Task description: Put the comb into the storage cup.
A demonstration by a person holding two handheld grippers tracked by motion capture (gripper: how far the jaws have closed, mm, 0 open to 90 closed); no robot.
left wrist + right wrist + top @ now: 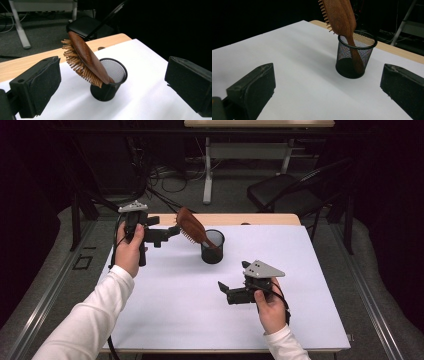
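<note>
Leaning handle-down in the cup [212, 248], brush [190, 225] sits at table centre-back, on the white sheet [175, 320]. Head sticks out above the rim, tilted toward the person's left, bristles facing down-left.

Left gripper [172, 231]: jaws spread wide, nothing between them, just beside the brush head, not touching as far as I can tell. Its own view has the head [83, 58] framed between the pads [46, 87].

Right gripper [223, 287]: jaws also apart, empty, hovering over the sheet nearer the person, well apart from the cup. Its view looks at the cup [355, 58] and the handle through the mesh.

Handling guess:
- Brush looks like solid wood, stiff and light. Back of head looks polished and rounded, so likely slippery across the face.
- Bristles look like thin wooden pins. Squeezing on them gives an uneven grip and may bend or snap pins.
- Best hold, I think: across the two side edges of the head, or at the neck right above the rim. Pads look soft enough to bite there.
- Cup is light wire mesh, empty apart from the brush. It will probably tip or drag if the brush gets pulled sideways or snags the rim. Lift along the handle's lean, or pin the cup with the right gripper first.
- Brush is only propped on the rim, so a nudge could swing it around.
</note>
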